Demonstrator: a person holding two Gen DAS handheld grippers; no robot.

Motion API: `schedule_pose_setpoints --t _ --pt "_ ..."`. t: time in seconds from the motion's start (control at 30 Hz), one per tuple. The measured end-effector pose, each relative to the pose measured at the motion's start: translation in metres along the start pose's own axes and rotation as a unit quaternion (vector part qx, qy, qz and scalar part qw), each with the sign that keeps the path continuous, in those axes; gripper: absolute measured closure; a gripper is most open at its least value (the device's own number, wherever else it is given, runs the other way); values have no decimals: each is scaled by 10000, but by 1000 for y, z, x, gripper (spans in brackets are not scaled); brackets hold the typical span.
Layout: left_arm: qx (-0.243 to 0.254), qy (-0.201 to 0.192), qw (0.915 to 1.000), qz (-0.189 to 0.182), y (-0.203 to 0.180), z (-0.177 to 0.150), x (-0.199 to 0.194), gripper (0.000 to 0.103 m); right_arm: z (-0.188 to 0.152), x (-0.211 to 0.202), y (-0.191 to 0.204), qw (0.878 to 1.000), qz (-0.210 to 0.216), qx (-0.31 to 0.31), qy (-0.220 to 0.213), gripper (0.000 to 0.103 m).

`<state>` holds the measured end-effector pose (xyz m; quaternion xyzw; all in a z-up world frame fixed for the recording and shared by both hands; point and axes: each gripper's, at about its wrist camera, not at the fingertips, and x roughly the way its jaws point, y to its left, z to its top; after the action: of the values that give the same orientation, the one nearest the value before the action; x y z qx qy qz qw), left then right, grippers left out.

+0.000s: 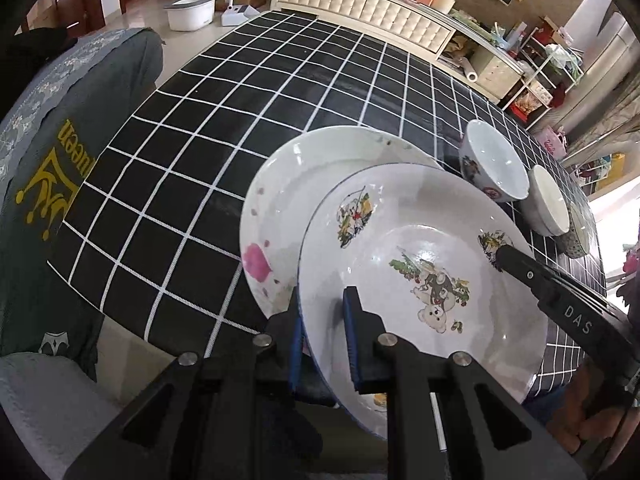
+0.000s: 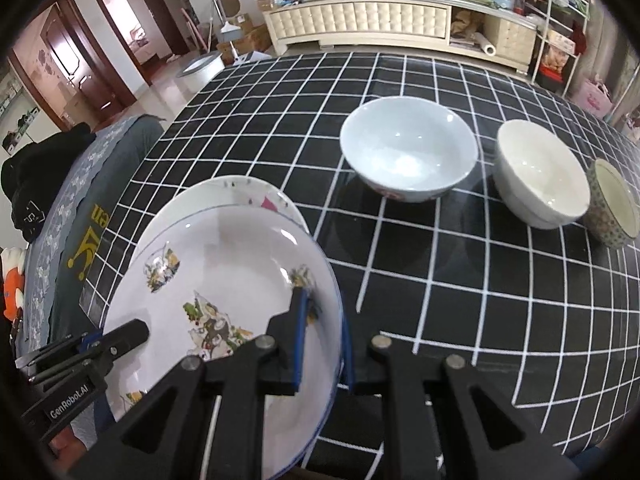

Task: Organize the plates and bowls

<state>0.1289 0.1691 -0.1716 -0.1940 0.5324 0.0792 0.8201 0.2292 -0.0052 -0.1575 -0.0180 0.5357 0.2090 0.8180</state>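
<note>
The bear plate (image 1: 424, 280) is gripped at opposite rims by the left gripper (image 1: 324, 328) and right gripper (image 2: 324, 332), apparently for steadiness, over the pink plate (image 1: 280, 200). The bowls (image 2: 408, 148) are kept aside, well apart

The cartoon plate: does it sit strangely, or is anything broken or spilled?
The cartoon plate is tilted, held at opposite rims by both hand-held grippers, left and right, and overlaps the pink-flower plate beneath. No cracks or spills are visible.
</note>
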Motion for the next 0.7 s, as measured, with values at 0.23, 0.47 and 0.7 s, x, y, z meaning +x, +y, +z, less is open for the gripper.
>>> schedule_pose_setpoints --t 0.23,0.47,0.7 --pt "-71 33 10000 38 9 7 5 87 6 11 8 9999 -13 -109 60 84" --pt "-121 58 9999 76 17 14 13 87 10 26 12 9996 -23 -152 237 84" --pt "-72 12 9999 133 18 22 18 87 15 32 12 9995 -41 -179 254 84"
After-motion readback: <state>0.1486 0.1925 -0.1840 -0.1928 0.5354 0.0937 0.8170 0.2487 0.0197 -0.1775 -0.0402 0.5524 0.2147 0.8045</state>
